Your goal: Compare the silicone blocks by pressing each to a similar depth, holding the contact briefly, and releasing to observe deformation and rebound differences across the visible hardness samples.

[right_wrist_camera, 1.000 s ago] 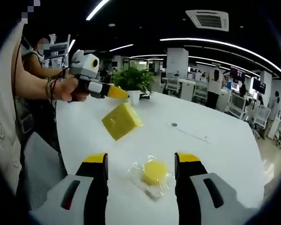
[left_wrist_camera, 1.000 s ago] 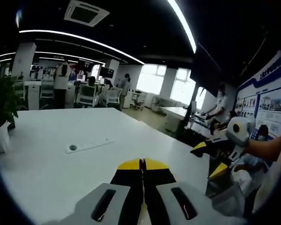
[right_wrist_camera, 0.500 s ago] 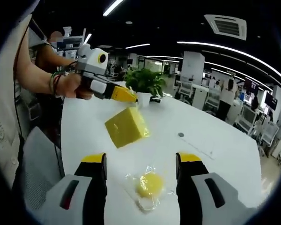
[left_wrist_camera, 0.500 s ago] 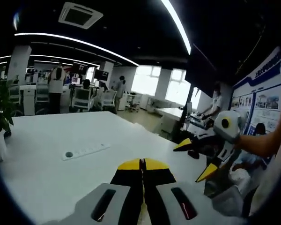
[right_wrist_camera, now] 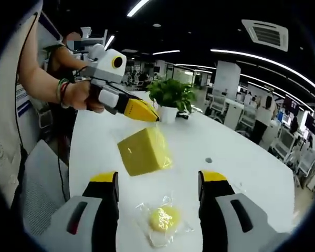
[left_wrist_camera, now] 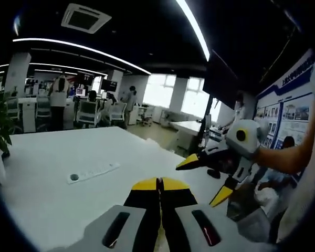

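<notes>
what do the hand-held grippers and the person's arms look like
Each hand-held gripper, left and right, has a pale grey body, black jaws and yellow tips. Red marks sit in dark slots on the right one's jaws. A bracelet circles the left wrist, and a white short sleeve covers the upper arm.

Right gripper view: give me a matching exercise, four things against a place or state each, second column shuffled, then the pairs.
Things:
1. yellow block
2. round sample
3. plant
4. right hand-held gripper

Place or state:
A. open, nothing between its jaws
B. in clear wrap on the table, between the near jaws
C. in a white pot at the table's far end
D. hanging in the air from the shut tips of the left hand-held gripper

Pairs: 1-D, 2-B, 3-C, 4-A
</notes>
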The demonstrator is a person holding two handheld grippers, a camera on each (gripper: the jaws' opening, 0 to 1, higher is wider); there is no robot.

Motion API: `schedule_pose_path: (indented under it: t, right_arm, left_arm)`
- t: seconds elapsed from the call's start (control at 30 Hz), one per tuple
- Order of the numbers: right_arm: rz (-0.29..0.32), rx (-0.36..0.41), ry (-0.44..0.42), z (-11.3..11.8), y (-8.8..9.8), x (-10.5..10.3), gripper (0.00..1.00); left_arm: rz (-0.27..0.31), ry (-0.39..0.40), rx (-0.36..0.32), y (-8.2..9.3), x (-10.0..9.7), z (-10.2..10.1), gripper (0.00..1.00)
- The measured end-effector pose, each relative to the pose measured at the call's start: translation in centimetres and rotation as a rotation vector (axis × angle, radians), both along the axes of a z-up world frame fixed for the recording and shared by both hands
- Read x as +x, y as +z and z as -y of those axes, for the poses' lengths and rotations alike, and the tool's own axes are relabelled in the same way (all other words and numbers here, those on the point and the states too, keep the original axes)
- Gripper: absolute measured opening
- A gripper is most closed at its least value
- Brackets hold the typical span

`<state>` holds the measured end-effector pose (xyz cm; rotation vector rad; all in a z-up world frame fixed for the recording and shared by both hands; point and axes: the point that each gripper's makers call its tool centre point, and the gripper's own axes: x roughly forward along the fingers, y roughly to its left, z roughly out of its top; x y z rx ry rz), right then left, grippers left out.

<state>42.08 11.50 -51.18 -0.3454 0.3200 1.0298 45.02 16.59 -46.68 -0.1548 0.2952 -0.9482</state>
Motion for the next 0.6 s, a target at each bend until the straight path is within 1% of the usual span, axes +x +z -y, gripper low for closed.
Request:
schedule_pose_path:
  t: [0.1,0.17,0.23,0.3,0.53,0.57,0.6]
  right_arm:
    - [0.001,-0.006,0.026,-0.7,0.0,0.3,0.57]
    - [-0.018,-0.010,0.051,-1.4,-0.3,0.4,0.58]
    - [-0.012,-0.025,0.078,-2.0,-0.5,0.6,0.58]
    - [-0.035,-0.032,0.105,-2.6,-0.8,0.7,0.58]
    - [-0.045,-0.053,0.166,-4.3,-1.1,1.3,0.58]
    - [-0.049,-0.058,0.179,-4.6,-1.3,1.4,0.58]
    - [-0.054,-0.065,0.192,-4.8,-1.4,1.3,0.58]
  left_arm:
    - [-0.004,-0.016,0.002,0.0,-0.2,0.2,0.00]
    - [-0.001,-0.020,0.006,0.0,-0.3,0.3,0.00]
    - [-0.003,-0.025,0.004,0.1,-0.4,0.4,0.00]
    - [-0.002,-0.030,0.004,0.1,-0.5,0.5,0.00]
    - [-0.010,-0.052,0.003,0.1,-0.9,0.9,0.00]
    - [0.000,-0.047,0.009,0.1,-0.8,0.8,0.00]
    - [-0.008,-0.050,0.000,0.1,-0.8,0.9,0.00]
